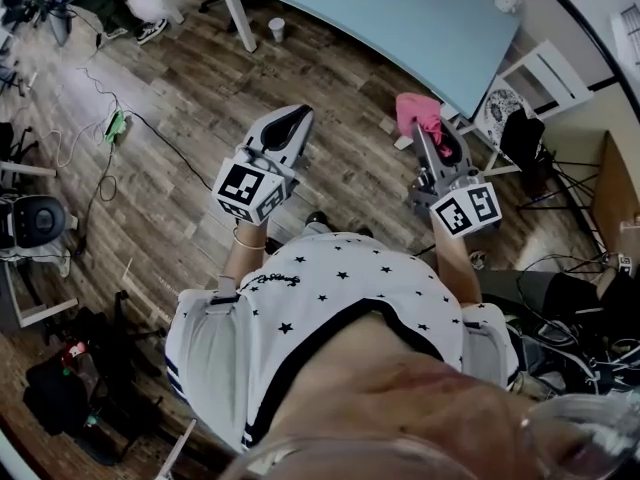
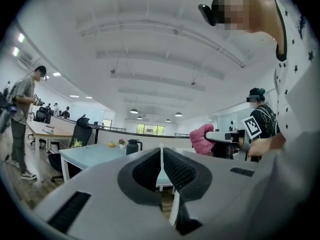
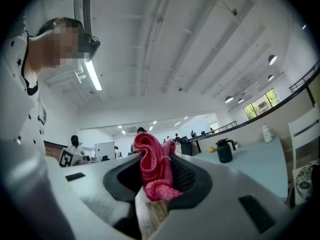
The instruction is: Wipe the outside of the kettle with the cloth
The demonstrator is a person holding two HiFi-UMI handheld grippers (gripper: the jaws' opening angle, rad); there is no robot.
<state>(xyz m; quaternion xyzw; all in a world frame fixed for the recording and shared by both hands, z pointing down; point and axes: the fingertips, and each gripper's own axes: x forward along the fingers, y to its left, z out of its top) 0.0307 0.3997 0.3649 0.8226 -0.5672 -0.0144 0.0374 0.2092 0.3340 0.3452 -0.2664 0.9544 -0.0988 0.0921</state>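
Right gripper (image 3: 156,159) clamped on crumpled pink cloth (image 3: 153,173), held up before the chest; left gripper (image 2: 161,153) jaws pressed together, nothing between; dark lidded kettle (image 3: 224,150) stands well apart on pale blue table (image 3: 262,159).

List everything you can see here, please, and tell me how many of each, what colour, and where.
Flat-topped table: one, pale blue with white legs, on the wooden floor.
Lidded kettle with a handle: one, dark, on the table.
Small bottle-shaped container: one, white, on the table past the kettle.
Paper cup: one, whitish, on the floor by a table leg.
Slatted chair: one, white, right of the table.
Power strip: one, green, on the floor at left.
Bunched cloth: one, pink, between the right gripper's jaws.
Bystanders: several, far back in the room.
Left gripper: one, grey-white, jaws together, empty.
Right gripper: one, grey-white, shut on the cloth.
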